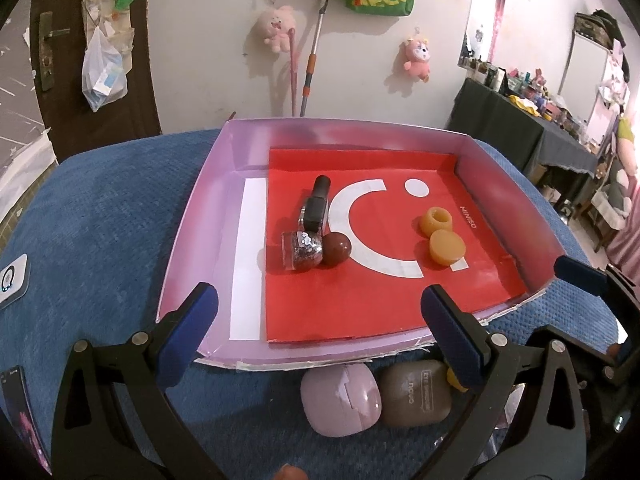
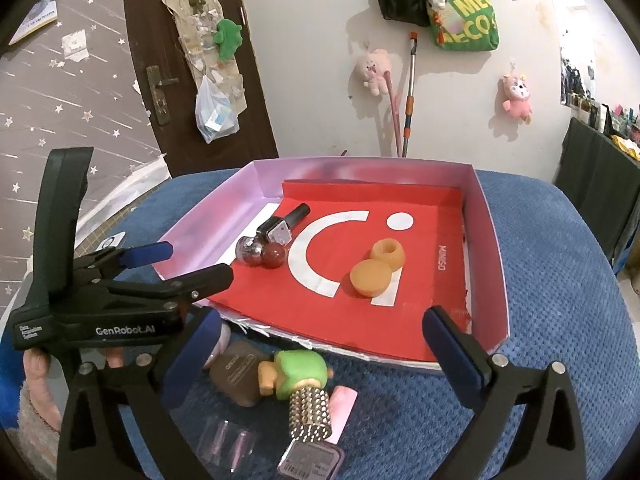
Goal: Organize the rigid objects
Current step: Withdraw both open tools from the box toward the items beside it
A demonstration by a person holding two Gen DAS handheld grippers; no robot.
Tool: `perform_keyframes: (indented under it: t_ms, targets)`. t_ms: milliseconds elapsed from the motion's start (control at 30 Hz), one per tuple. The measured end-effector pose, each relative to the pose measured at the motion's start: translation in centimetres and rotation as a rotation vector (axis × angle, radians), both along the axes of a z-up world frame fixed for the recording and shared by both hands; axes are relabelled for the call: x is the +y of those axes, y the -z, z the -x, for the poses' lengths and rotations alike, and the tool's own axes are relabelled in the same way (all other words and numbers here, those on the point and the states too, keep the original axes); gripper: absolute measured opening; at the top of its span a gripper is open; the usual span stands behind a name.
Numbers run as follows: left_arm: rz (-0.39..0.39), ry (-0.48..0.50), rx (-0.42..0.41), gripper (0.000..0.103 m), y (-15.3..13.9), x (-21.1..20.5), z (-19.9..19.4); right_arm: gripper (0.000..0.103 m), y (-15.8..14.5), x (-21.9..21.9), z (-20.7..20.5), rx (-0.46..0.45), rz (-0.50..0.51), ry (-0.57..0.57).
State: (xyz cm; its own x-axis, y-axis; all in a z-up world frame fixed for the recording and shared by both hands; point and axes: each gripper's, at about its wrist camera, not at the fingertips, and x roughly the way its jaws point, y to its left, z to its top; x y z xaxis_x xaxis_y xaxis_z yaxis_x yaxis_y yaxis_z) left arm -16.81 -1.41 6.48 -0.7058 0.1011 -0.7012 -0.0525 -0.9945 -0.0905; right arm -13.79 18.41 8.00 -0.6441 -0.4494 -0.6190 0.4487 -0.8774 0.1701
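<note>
My tray [image 2: 490,264] already holds two orange pieces [image 2: 370,278], a dark bottle [image 2: 280,224] and a red ball [image 2: 274,257]. The brown case [image 2: 236,376] and green toy [image 2: 302,368] wait outside. Both my right gripper [image 2: 320,340] and left gripper [image 1: 320,320] gape empty.

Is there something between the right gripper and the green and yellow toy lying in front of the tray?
Nothing visible blocks it. The right gripper is open and empty, and the green and yellow toy lies on the blue cloth just below its fingers. A brown case and a studded bottle touch the toy's sides.
</note>
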Motion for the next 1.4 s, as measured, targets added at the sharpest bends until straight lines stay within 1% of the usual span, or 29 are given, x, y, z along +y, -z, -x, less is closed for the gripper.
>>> perform_keyframes:
  t_ms: [400,533,633,800,1033,1400]
  targets:
    - [0.008,-0.018,0.0,0.103,0.2,-0.3,-1.2,0.103,0.2,0.1,-1.8,0.01,-0.007,-0.004]
    - [0.044,-0.034,0.022,0.103,0.2,-0.1,-2.0,0.103,0.4,0.1,-2.6,0.005,-0.001,0.001]
    - [0.05,-0.026,0.02,0.103,0.2,0.1,-2.4,0.103,0.4,-0.1,-3.3,0.016,-0.019,0.001]
    - [0.07,-0.025,0.022,0.103,0.4,0.4,-3.0,0.103,0.6,-0.1,-4.1,0.016,-0.016,-0.003]
    - [0.143,-0.025,0.043,0.103,0.5,1.4,-4.2,0.103,0.8,-0.1,-5.4,0.03,-0.028,-0.001]
    - [0.144,-0.018,0.042,0.103,0.5,1.5,-5.3,0.103,1.3,0.3,-6.8,0.021,-0.025,0.006]
